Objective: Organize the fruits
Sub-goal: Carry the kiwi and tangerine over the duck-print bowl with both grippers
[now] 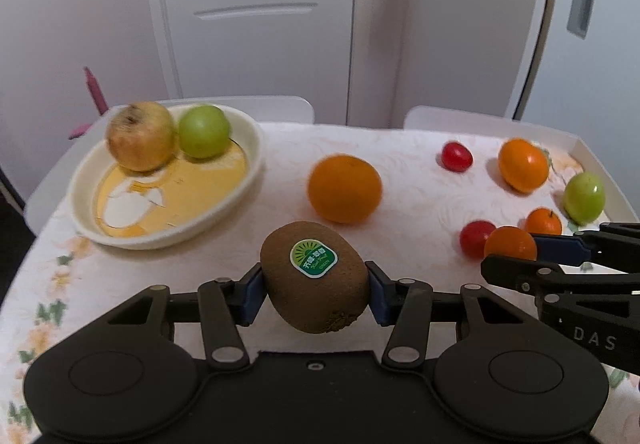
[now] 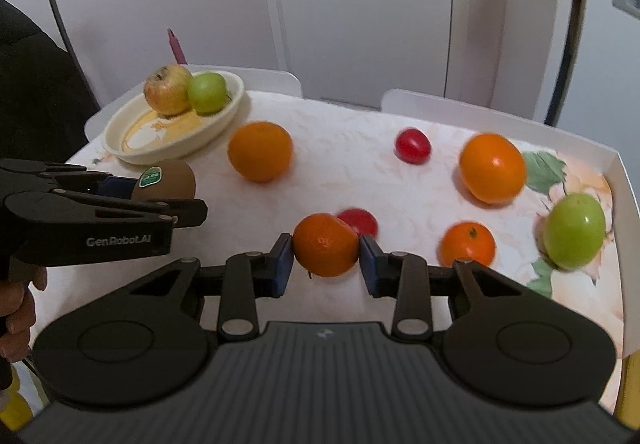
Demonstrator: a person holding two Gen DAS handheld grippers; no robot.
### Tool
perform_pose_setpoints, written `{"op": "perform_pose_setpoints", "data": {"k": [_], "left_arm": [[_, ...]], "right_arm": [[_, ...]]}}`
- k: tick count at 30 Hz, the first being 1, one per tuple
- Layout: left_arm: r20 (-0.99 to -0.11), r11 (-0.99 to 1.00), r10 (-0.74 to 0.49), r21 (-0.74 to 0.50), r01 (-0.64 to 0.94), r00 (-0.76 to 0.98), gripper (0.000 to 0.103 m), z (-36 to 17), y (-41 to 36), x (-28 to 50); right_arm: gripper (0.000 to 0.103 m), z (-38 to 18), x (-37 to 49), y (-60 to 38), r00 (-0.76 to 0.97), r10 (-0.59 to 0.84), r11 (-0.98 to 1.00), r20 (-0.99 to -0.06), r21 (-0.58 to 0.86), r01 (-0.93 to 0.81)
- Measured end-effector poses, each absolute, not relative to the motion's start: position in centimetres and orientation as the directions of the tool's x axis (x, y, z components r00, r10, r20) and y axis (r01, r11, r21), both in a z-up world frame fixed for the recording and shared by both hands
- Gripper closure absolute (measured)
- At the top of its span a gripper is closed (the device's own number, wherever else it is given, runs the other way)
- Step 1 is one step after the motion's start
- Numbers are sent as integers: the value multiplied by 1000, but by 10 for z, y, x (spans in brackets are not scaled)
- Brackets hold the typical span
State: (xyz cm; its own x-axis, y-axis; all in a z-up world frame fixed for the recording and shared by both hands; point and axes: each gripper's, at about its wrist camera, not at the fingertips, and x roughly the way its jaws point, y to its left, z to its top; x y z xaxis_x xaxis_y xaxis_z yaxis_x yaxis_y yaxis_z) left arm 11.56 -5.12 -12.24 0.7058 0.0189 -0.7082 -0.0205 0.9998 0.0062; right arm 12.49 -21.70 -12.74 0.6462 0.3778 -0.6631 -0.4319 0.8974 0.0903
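Left wrist view: the left gripper was clamped on the kiwi, blue pads pressing both ends, sticker up, low centre of frame. It looked lifted clear of the cloth, though contact underneath could not be confirmed. The dish sat at upper left, holding a yellow apple and a green apple at its far side; the near half was bare. A big orange lay mid-frame, between kiwi and dish line. The right gripper entered from the right edge, closed on a mandarin.

Right wrist view: the right gripper held the mandarin between its pads at centre; grip looked square across the middle. A red fruit lay just behind it. The left gripper and kiwi sat at left edge, near the dish's front rim. Loose fruit remained at right: orange, green apple, small mandarin, second red fruit.

Judgement: both fruits were probably bound for the dish. Best to carry the kiwi high over the rim, set it in the bare near half, and release only once it rested, lest it roll. Bring the mandarin after, keeping the two grippers staggered to avoid collision.
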Motion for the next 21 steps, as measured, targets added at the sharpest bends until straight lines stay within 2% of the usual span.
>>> {"op": "perform_pose_setpoints", "data": {"k": [11, 21], "left_arm": [[-661, 998, 52, 4, -65, 749, 48, -68, 2, 102], [-659, 997, 60, 5, -75, 750, 48, -46, 69, 118]], "right_arm": [[53, -81, 123, -164, 650, 420, 875, -634, 93, -475], [53, -56, 134, -103, 651, 427, 875, -628, 103, -474]]}}
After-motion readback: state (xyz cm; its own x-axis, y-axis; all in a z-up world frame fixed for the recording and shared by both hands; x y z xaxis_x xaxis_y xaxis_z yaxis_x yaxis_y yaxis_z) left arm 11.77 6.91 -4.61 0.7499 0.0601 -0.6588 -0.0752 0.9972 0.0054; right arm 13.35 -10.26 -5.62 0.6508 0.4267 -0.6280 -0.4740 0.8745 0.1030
